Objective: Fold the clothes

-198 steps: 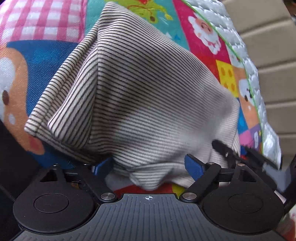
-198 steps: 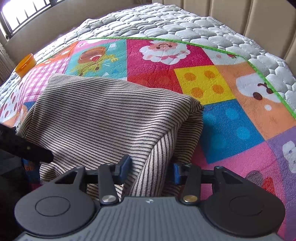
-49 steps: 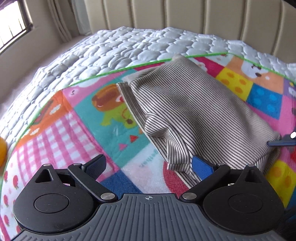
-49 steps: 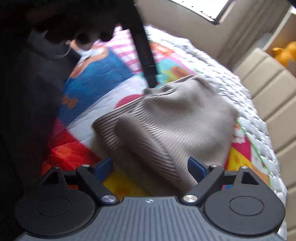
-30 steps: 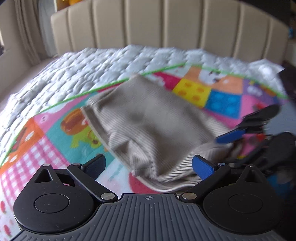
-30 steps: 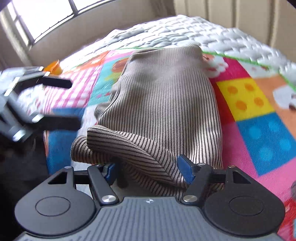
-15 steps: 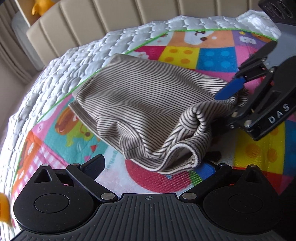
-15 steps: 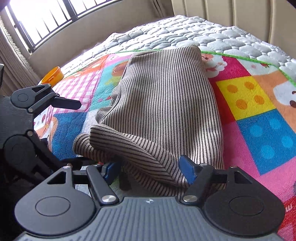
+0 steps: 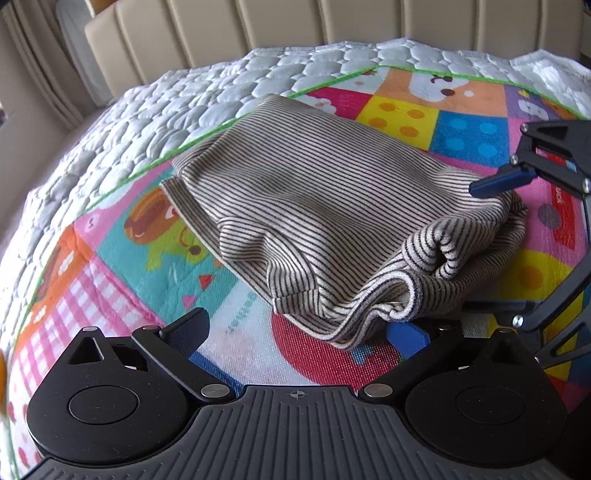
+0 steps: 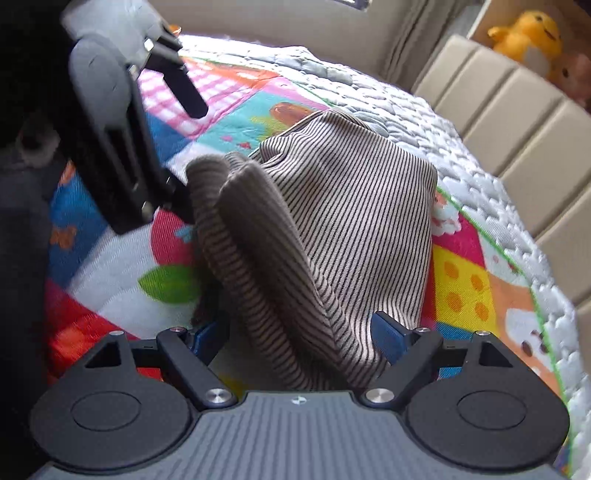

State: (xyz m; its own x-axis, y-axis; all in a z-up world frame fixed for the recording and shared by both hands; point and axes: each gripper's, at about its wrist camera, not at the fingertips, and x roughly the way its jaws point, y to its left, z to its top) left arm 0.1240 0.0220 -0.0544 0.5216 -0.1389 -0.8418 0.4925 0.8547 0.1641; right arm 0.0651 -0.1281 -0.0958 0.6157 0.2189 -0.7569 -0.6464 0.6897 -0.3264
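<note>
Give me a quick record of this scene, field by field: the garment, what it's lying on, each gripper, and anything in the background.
garment: striped garment, folded into a bundle, near edge bunched and rolled
surface: colourful cartoon play mat over a white quilted bedspread
left gripper: open, jaws wide, right pad under the garment's near edge
right gripper: open, jaws either side of the bunched fabric, not pinching it
background: beige padded headboard; yellow plush toy on a shelf
fold state: bundle loose, near corner untidy
</note>
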